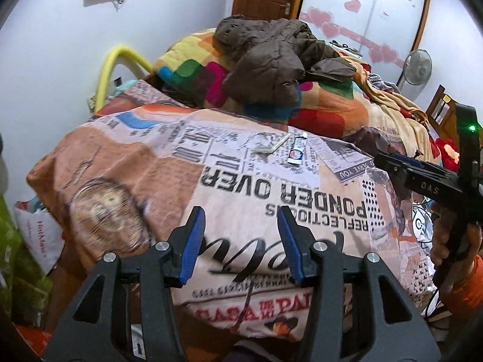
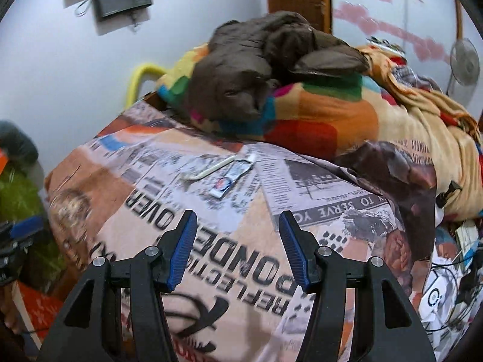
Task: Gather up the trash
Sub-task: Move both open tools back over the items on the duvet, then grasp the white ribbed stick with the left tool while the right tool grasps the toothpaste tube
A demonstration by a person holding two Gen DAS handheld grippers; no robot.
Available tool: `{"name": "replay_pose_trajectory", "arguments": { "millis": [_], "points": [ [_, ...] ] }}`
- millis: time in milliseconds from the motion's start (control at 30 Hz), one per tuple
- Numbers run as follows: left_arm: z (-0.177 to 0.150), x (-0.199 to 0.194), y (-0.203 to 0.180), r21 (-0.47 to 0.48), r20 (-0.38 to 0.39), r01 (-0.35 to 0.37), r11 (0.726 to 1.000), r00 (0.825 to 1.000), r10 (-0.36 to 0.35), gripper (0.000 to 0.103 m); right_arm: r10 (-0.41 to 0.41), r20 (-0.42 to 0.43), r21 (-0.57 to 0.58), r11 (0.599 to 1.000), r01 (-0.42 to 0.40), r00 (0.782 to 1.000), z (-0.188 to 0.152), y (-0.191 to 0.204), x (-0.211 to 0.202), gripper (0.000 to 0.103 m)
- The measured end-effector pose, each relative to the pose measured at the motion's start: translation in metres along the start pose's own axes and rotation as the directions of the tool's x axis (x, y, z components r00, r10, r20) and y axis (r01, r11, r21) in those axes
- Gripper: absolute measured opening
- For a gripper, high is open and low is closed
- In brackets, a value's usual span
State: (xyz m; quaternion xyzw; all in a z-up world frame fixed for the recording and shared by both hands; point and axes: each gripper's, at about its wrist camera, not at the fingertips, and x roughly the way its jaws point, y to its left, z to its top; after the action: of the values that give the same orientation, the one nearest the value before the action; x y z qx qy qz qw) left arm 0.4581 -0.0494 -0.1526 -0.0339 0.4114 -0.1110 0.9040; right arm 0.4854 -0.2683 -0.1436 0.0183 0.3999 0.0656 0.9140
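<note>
A small white and blue wrapper [image 1: 297, 150] lies on the newspaper-print bedcover [image 1: 151, 163], with a bent white straw-like scrap [image 1: 273, 144] just left of it. Both also show in the right wrist view, the wrapper [image 2: 231, 178] and the scrap [image 2: 211, 170]. My left gripper [image 1: 241, 215] is open and empty, hovering over the near part of the cover, well short of the trash. My right gripper [image 2: 238, 221] is open and empty, nearer the trash. The right gripper's body shows in the left wrist view [image 1: 428, 181].
A brown jacket [image 1: 271, 57] lies on a colourful blanket [image 1: 326, 111] behind the trash. A white plastic bag [image 1: 39, 232] and green material [image 1: 15, 256] sit at the left of the bed. A fan [image 1: 418, 66], cables and papers [image 2: 446, 286] are at the right.
</note>
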Motion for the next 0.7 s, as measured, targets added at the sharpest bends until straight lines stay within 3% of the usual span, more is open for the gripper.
{"name": "replay_pose_trajectory", "arguments": {
  "millis": [500, 700],
  "points": [
    [0.019, 0.103, 0.006, -0.028, -0.057, 0.018, 0.999, 0.998, -0.019, 0.049, -0.001, -0.148, 0.079, 0.997, 0.013, 0.989, 0.042, -0.003, 0.141, 0.053],
    [0.018, 0.133, 0.011, -0.044, -0.087, 0.022, 0.999, 0.996, -0.026, 0.049, -0.083, -0.186, 0.052, 0.994, 0.094, 0.979, 0.047, 0.001, 0.179, 0.052]
  ]
}}
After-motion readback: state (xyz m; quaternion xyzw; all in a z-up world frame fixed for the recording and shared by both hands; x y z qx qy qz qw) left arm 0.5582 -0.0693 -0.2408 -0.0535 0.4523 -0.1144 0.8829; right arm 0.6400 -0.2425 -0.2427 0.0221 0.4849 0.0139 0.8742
